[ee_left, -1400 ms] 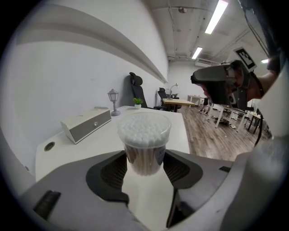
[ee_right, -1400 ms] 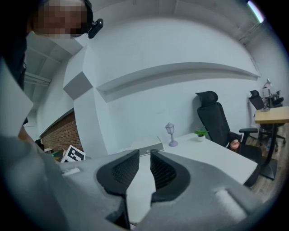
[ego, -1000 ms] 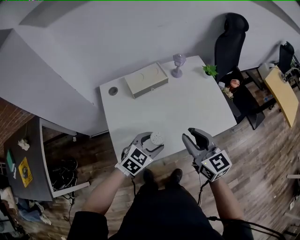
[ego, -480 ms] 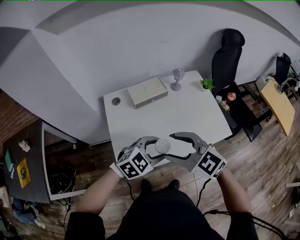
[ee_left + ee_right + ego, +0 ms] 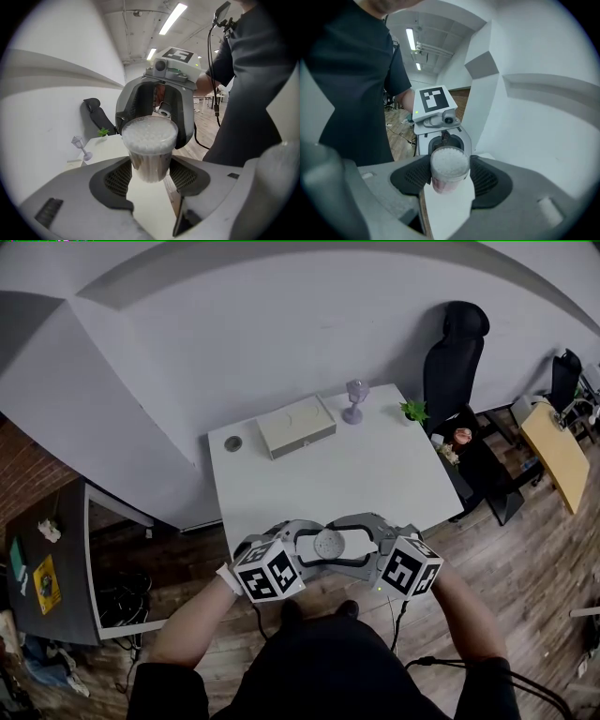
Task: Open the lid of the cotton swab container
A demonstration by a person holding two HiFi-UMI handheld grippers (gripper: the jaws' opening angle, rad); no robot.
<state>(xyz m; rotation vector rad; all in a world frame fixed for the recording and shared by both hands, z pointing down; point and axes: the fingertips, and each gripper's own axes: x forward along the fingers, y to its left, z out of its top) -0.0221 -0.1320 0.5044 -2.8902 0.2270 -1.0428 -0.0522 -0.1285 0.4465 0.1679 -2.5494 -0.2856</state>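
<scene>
The table [image 5: 375,465] was white, the box [image 5: 296,426] cream, the goblet [image 5: 354,399] pale lilac, the chair [image 5: 457,343] black, the plant [image 5: 413,410] green, the floor [image 5: 525,549] brown wood-grain; the clear container [image 5: 149,165] held white swabs [image 5: 150,133].

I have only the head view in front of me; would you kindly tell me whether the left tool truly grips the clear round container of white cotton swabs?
Observer: Yes; in the left gripper view the left tool presses its pads on the lower body of the clear round container of white cotton swabs.
Operator: Thank you. And the other one?
Observer: The right tool has just been opening its jaws; the right gripper view shows the container's top between its pads, with no squeeze that I can see.
Operator: Is the lid on?
Observer: The left gripper view shows a clear rim above the swab tips, so it looks closed, though I cannot be sure.
</scene>
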